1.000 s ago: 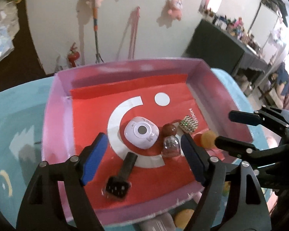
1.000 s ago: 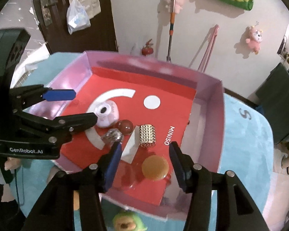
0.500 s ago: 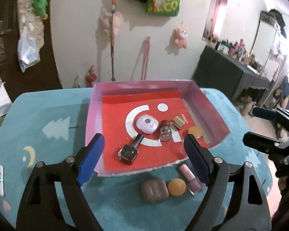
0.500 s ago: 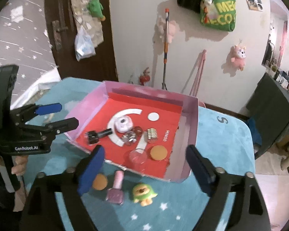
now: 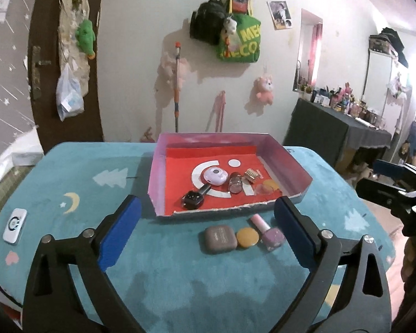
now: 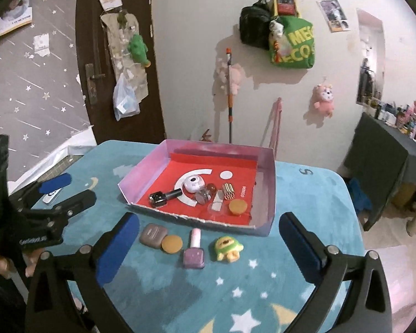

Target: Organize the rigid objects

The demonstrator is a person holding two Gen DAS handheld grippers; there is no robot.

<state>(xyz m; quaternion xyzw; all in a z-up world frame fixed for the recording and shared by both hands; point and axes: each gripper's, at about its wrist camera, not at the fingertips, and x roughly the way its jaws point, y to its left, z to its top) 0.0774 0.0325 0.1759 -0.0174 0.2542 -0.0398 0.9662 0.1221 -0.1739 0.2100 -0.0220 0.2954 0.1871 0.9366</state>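
A pink tray (image 5: 156, 172) with a red liner holds a black nail polish bottle (image 5: 194, 198), a lilac round case (image 5: 214, 174), a clear jar (image 5: 235, 186), a gold studded cylinder (image 5: 251, 175) and an orange disc (image 5: 270, 185). On the teal cloth before the tray lie a brown square case (image 5: 218, 238), an orange compact (image 5: 247, 237), a pink nail polish (image 5: 267, 230) and a green-yellow toy (image 6: 228, 248). My left gripper (image 5: 206, 204) and right gripper (image 6: 209, 219) hover short of these, jaws opening wide with nothing between them.
A small white device (image 5: 14, 225) lies at the table's left edge. The round table (image 5: 69, 166) carries a teal cloth with stars. Behind it stand a white wall with a mop (image 5: 176, 83), a dark door (image 5: 69, 55) and a dark dresser (image 5: 332, 136) to the right.
Both grippers drew back and up from over the tray toward the table's near side. Their jaws widened. The orange disc that lay between the right jaws stays in the tray.
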